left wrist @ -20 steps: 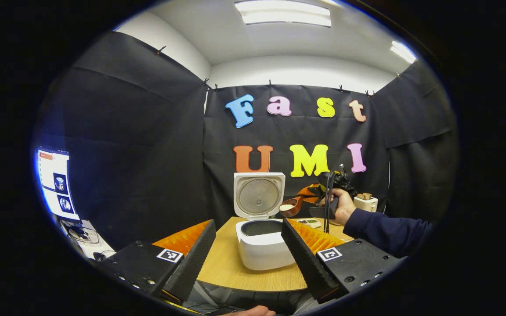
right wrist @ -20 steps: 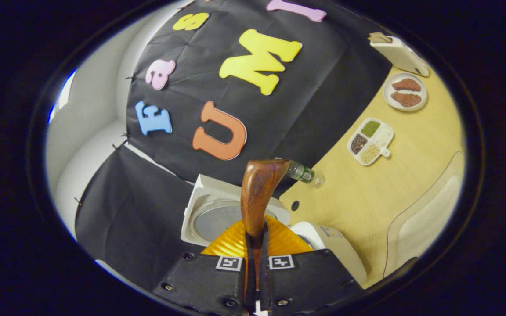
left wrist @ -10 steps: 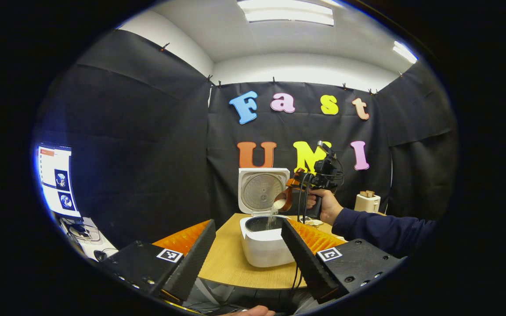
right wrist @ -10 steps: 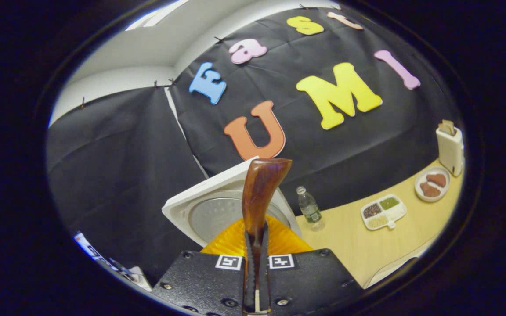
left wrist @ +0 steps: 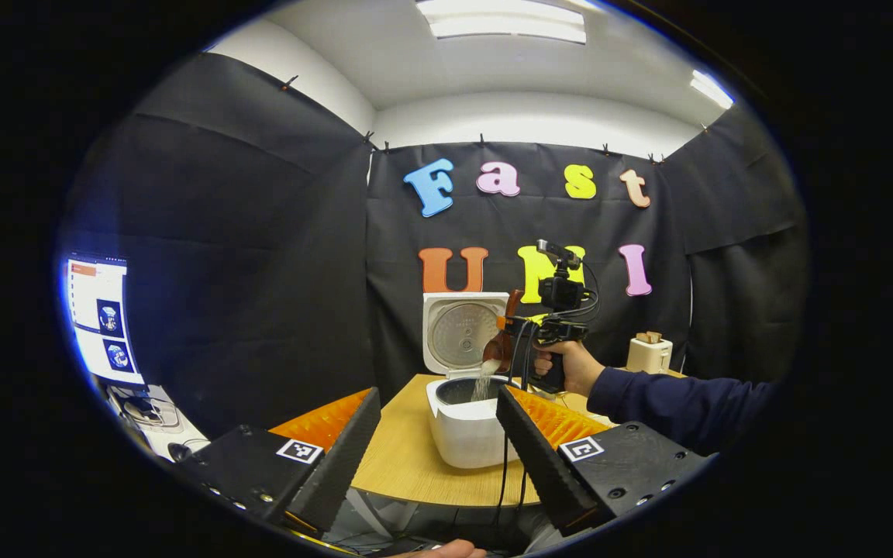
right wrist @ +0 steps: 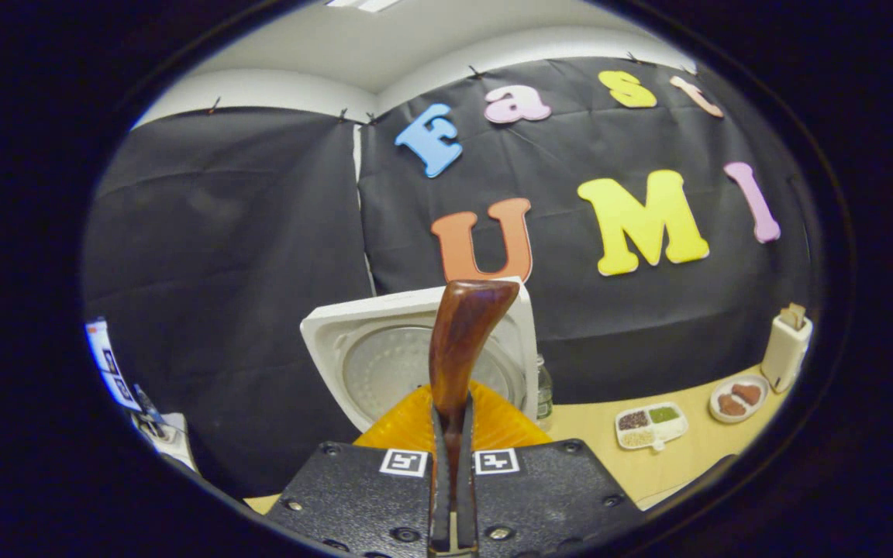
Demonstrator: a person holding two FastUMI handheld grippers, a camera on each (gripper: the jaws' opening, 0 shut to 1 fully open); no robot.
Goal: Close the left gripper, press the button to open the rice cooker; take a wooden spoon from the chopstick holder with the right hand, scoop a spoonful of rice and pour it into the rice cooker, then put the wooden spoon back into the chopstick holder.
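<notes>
In the left gripper view the white rice cooker point(left wrist: 466, 426) stands on the wooden table point(left wrist: 404, 465) with its lid point(left wrist: 462, 333) raised. Above the pot a hand holds my right gripper point(left wrist: 520, 329), which is shut on the wooden spoon point(left wrist: 502, 347). The spoon is tipped and rice point(left wrist: 484, 378) streams down into the pot. My left gripper point(left wrist: 439, 434) is open and empty, hanging back from the cooker's near side. In the right gripper view the right gripper point(right wrist: 453, 422) clamps the wooden spoon point(right wrist: 458, 341), which rises in front of the lid point(right wrist: 384, 360). The chopstick holder point(left wrist: 648, 354) stands far right.
On the table to the right, the right gripper view has a water bottle point(right wrist: 543, 391), a divided tray of grains point(right wrist: 648, 425), a small plate of food point(right wrist: 735, 399) and the chopstick holder point(right wrist: 786, 349). A lit monitor point(left wrist: 101, 322) sits at the far left. Cables hang over the table's front edge.
The right gripper carried the spoon over the cooker and rolled, tipping it; rice now falls into the pot. The left gripper stayed open and nearly still.
</notes>
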